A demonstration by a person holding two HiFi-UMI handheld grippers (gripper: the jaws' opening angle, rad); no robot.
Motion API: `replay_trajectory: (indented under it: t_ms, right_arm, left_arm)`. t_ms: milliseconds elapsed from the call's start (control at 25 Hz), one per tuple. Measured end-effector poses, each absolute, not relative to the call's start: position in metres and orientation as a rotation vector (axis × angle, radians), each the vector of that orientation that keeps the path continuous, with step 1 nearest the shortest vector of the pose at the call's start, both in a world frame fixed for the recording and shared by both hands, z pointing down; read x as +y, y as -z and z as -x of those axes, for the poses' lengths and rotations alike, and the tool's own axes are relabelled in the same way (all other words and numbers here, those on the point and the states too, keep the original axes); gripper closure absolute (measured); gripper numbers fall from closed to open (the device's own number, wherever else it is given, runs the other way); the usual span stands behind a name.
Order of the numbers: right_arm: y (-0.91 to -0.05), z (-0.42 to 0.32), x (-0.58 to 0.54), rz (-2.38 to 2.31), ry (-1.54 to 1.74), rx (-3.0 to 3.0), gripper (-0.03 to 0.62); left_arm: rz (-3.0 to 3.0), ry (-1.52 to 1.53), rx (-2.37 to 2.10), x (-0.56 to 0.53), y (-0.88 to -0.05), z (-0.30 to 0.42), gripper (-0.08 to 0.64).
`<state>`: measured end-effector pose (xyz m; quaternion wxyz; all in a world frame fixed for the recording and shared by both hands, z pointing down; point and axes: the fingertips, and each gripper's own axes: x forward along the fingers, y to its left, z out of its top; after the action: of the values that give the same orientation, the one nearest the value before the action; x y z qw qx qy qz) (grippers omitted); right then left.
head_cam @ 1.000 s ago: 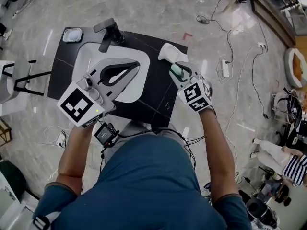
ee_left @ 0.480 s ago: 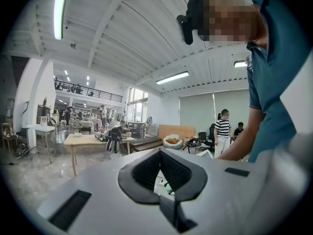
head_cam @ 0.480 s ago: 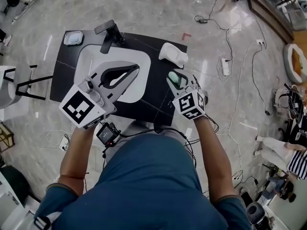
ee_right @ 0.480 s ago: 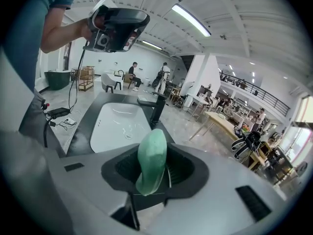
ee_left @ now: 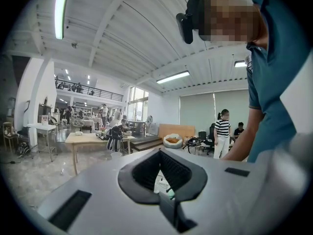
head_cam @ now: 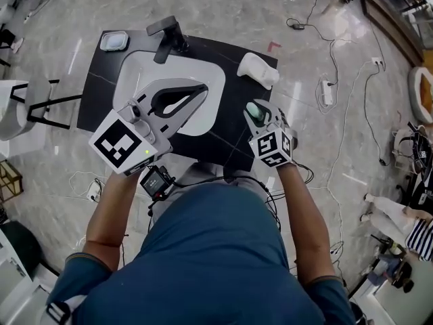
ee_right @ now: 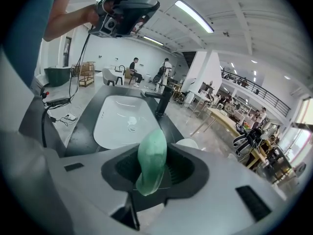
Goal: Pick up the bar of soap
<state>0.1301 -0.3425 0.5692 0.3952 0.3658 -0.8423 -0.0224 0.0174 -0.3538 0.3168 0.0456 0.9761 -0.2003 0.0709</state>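
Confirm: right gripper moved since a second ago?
Yes. The right gripper, shut on the green soap, has pulled back from the white dish toward the near edge of the counter.

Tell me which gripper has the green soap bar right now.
The right gripper: the green bar of soap stands on edge, clamped between its jaws. The left gripper has nothing between its jaws.

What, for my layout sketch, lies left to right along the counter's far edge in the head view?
small dish → black faucet → white rounded object
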Motion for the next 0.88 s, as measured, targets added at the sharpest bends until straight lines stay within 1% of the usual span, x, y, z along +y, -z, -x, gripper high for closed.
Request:
replay_trajectory:
  t_ms: [480, 880]
  right_arm:
    - [-0.612, -0.132, -0.331, -0.886, -0.011, -2.098, 0.456]
    - [-0.647, -0.133, -0.332, -0.864, -0.051, -2.069, 0.456]
  left_arm:
    - [-2.968, -0.226, -0.629, -0.34, -0.322, -0.009, 0.558]
    - [-2.928, -0.299, -0.647, -0.333, -0.338, -0.003, 0.558]
